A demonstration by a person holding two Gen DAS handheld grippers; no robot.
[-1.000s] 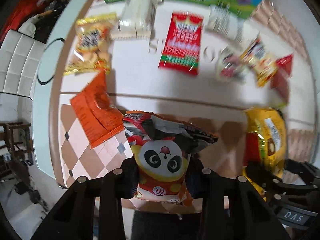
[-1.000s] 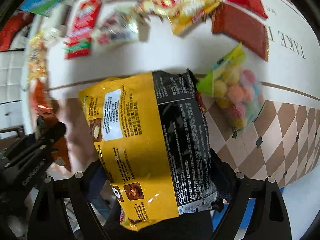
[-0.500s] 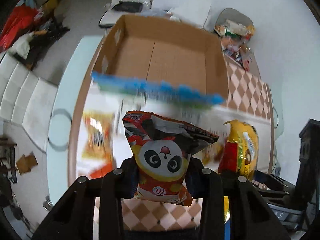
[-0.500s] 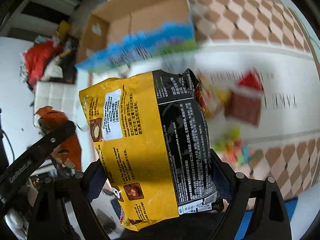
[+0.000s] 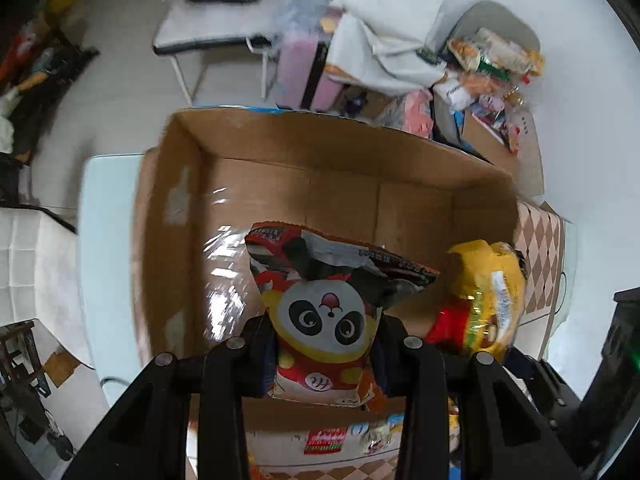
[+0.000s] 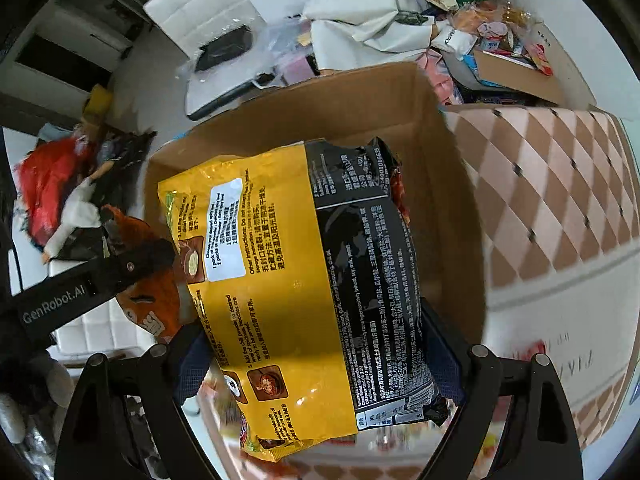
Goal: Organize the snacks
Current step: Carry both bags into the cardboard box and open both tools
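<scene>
My left gripper (image 5: 324, 344) is shut on a red snack bag with a panda face (image 5: 324, 320) and holds it above the open cardboard box (image 5: 280, 184). My right gripper (image 6: 316, 356) is shut on a large yellow and black noodle pack (image 6: 304, 280), also held over the box (image 6: 452, 208). The yellow pack shows in the left wrist view (image 5: 484, 300) at the right. The left gripper with its orange-red bag shows in the right wrist view (image 6: 148, 300) at the left. The box's inside looks bare.
The box stands on a table with a checkered cloth (image 6: 560, 184). A few snack packs (image 5: 340, 440) lie in front of the box. Behind are a white chair (image 5: 216, 28), a heap of bags (image 5: 492, 56) and another box (image 6: 516, 76).
Both grippers have lifted their bags from over the snack-strewn table and moved forward, so the open cardboard box now lies beneath them. Both grips are unchanged.
</scene>
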